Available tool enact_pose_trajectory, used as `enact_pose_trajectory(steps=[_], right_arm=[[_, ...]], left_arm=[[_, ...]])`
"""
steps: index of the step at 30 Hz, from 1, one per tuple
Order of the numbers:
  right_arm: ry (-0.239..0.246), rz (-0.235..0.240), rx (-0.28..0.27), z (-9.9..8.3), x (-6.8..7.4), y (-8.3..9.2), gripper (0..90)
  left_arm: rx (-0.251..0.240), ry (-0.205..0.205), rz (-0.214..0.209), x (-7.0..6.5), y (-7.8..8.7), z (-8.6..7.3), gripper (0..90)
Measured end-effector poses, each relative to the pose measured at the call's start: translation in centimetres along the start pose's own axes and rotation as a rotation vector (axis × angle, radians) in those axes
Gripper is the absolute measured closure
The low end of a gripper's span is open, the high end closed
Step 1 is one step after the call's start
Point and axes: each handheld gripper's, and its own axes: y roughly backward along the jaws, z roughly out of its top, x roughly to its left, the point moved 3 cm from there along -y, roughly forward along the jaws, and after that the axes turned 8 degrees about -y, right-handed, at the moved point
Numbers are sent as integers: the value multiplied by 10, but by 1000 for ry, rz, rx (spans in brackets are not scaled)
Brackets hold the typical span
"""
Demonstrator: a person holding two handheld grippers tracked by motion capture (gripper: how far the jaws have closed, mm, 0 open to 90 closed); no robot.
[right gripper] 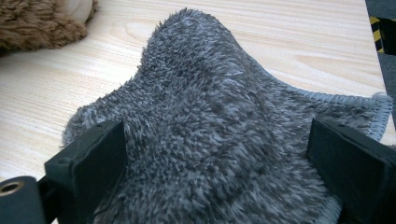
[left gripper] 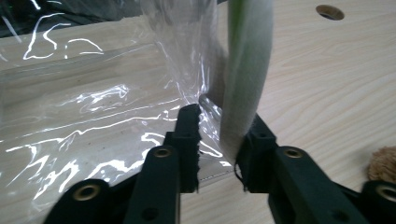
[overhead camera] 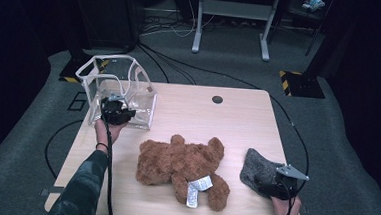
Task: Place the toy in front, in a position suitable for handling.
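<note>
Jaws of my left gripper, upper left in the high view, sit narrowly parted around the clear bag's white trim; my right gripper, lower right, gapes wide astride the grey cloth.

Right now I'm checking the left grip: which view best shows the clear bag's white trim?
The left gripper view: the white trim stands close up between the left gripper jaws. The high view shows the trim small, ringing the clear bag mouth. The right gripper view faces a grey cloth.
</note>
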Motion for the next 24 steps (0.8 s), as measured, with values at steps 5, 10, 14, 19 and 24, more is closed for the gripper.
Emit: enact_pose_trajectory(steps=[5,10,14,19,24], right_arm=[[1,0,-1,0,0,0,46],[-1,0,0,0,0,0,46],[-2,-4,0,0,0,1,46],[1,-1,-1,0,0,0,46],[-1,-4,0,0,0,0,46]], left_arm=[[-12,18,52,0,13,2,423],[-24,46,62,5,28,0,285],[-23,66,77,10,36,-5,214],[1,68,95,15,37,-17,188],[27,105,120,22,32,-29,168]])
